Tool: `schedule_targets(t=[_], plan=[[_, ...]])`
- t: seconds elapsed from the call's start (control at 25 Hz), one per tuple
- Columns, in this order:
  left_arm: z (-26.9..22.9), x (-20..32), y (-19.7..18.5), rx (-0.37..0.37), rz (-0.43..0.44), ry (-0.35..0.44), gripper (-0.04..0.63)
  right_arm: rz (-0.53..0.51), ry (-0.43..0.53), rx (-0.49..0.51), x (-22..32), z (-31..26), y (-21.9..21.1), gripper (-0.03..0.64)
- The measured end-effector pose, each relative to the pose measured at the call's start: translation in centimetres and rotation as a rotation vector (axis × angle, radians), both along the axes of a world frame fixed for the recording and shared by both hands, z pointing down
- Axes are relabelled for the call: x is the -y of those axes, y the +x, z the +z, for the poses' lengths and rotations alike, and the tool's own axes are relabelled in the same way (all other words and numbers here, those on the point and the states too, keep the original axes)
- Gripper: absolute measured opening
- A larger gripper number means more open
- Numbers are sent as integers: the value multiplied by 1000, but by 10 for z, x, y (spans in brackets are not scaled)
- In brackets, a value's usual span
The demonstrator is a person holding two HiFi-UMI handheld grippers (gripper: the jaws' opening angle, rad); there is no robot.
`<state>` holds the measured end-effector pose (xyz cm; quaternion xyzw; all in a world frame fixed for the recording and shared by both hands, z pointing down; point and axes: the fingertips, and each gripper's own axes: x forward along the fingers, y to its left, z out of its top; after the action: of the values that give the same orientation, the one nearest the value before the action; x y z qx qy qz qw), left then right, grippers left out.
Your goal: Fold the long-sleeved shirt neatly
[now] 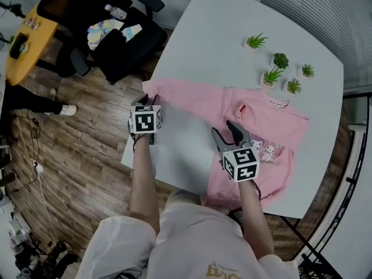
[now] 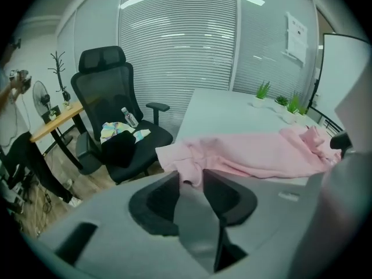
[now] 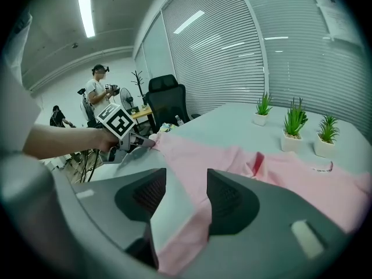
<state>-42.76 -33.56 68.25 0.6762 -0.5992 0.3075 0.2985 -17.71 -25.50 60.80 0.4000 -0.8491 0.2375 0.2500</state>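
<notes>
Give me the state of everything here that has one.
shirt, spread face up on the table, not yet folded.
left gripper, shut on the sleeve cuff.
right gripper, open over the shirt's edge.
potted plants, upright.

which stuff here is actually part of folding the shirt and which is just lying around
For the job: pink shirt, left tool pinching its sleeve cuff, right tool open over its side edge, white table.

Lying about: small potted plants, black office chair with clothes and a bottle on it, yellow desk.
</notes>
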Motion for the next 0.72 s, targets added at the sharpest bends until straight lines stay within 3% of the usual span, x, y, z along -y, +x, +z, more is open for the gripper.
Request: schedule_targets(t=[0.28, 0.72], plan=[[0, 6, 5, 11, 37, 5, 57, 2, -1, 12, 2, 0, -9, 216], [-24, -2, 9, 2, 45, 43, 44, 49, 17, 24, 5, -15, 5, 210]])
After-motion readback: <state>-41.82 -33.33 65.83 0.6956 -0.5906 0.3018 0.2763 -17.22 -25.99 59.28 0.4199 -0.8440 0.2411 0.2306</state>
